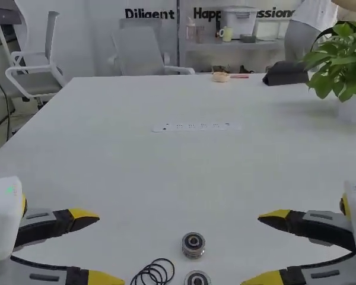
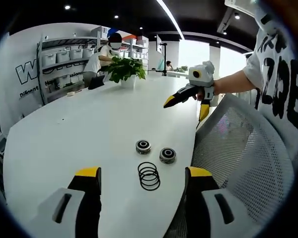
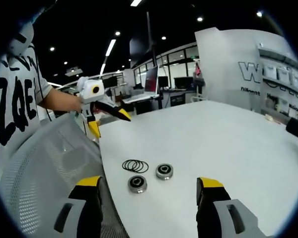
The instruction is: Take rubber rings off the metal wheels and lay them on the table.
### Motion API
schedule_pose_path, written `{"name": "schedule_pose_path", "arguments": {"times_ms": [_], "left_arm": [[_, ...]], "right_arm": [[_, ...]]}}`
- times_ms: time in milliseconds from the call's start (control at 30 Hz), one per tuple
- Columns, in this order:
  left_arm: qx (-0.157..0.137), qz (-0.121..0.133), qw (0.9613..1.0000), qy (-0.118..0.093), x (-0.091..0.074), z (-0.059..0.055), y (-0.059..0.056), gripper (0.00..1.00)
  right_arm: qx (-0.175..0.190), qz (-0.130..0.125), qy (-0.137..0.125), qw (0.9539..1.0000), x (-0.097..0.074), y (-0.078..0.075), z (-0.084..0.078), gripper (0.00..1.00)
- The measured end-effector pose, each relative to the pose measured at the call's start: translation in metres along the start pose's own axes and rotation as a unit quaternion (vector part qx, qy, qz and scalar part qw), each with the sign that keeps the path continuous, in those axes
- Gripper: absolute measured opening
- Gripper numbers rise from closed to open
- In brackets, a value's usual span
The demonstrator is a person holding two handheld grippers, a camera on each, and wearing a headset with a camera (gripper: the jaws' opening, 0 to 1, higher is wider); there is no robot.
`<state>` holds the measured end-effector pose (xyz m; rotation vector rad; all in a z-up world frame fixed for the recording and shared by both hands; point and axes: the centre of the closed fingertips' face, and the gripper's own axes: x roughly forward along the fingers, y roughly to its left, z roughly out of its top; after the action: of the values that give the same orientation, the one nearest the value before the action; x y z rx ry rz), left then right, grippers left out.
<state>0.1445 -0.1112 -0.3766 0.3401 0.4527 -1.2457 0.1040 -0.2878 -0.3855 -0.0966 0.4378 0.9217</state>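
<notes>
Hovering on the left: the left gripper (image 1: pixel 107 249) is held at the lower left of the head view, jaws spread wide, nothing gripped.
On the right: the right gripper (image 1: pixel 252 249) is held at the lower right, likewise spread and empty.
Laid down: several black rubber rings (image 1: pixel 156 272) are piled overlapping on the white table (image 1: pixel 166 166), bottom centre.
To be checked: two metal wheels (image 1: pixel 193 244) are set flat just right of the rings, close together; whether rubber is left on them cannot be told.
Why so held: both tools are judged to be kept apart and aimed inward so that a wheel can be pinned by one and its ring peeled by the other.
</notes>
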Motion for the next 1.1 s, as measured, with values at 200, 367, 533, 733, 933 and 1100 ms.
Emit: {"name": "schedule_pose_path", "arguments": {"times_ms": [200, 367, 533, 733, 933, 1100], "left_arm": [[0.01, 0.001, 0.9999, 0.003, -0.004, -0.003, -0.005, 0.71], [0.005, 0.012, 0.9999, -0.005, -0.011, -0.001, -0.004, 0.73], [-0.001, 0.023, 0.9997, -0.011, -0.018, -0.001, -0.002, 0.76], [-0.008, 0.03, 0.9995, -0.012, -0.02, -0.003, -0.002, 0.79], [-0.004, 0.03, 0.9994, -0.013, -0.021, -0.003, -0.004, 0.82], [-0.005, 0.034, 0.9993, -0.016, -0.024, -0.002, -0.002, 0.83]], "right_arm": [[-0.004, -0.016, 0.004, 0.9999, -0.013, 0.003, -0.004, 0.82], [-0.005, -0.027, 0.002, 0.9996, -0.022, -0.001, -0.007, 0.85], [-0.006, -0.036, 0.002, 0.9993, -0.03, -0.004, -0.01, 0.86], [0.0, -0.044, -0.002, 0.999, -0.031, -0.004, -0.011, 0.87], [-0.008, -0.041, 0.009, 0.9991, -0.032, 0.0, -0.016, 0.88], [-0.01, -0.041, 0.011, 0.999, -0.034, 0.002, -0.017, 0.89]]}}
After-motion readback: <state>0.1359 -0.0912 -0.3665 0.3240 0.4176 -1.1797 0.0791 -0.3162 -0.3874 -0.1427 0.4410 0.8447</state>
